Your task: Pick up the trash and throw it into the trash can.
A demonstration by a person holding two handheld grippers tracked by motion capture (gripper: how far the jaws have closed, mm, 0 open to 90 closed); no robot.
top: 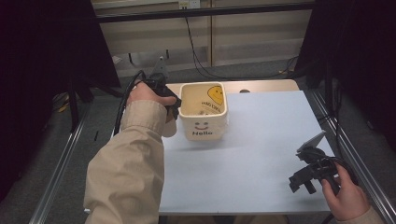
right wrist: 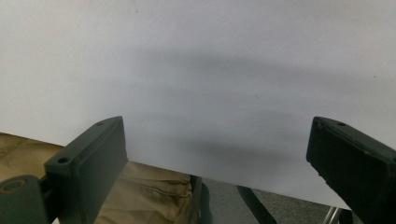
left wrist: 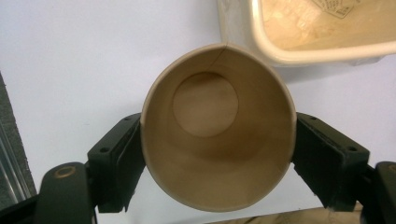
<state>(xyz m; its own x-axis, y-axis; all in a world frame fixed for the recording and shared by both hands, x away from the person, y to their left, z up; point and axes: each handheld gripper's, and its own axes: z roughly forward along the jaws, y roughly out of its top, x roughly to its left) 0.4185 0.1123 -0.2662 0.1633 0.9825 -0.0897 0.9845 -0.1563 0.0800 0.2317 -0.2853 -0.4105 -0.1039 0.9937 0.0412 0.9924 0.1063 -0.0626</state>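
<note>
Holding a brown paper cup between its two black jaws, the left hand-held gripper pinches the cup's wall from either side, so that the round rim bulges a little into an oval. Seen along the jaws in the left gripper view, the cup's mouth faces the camera and its bottom lies beyond, which puts the cup's long axis in line with the gripper's own reach, pointing down toward the pale surface. The cup looks empty. Just beyond it, up and to the right in that view, sits a cream tub with loose clutter inside; cup and tub are close but do not look to be touching. From the high view, the left hand is hard against the tub's left side, at the far left part of the surface, with the tub's smiley face and "Hello" turned toward the person. That closeness is what the next move would turn on, I judge: the tub's open top lies a short way right of the cup. The right hand-held gripper rests well apart at the near right corner, jaws spread wide with nothing between them, so the left hand is plainly the nearer one.
</note>
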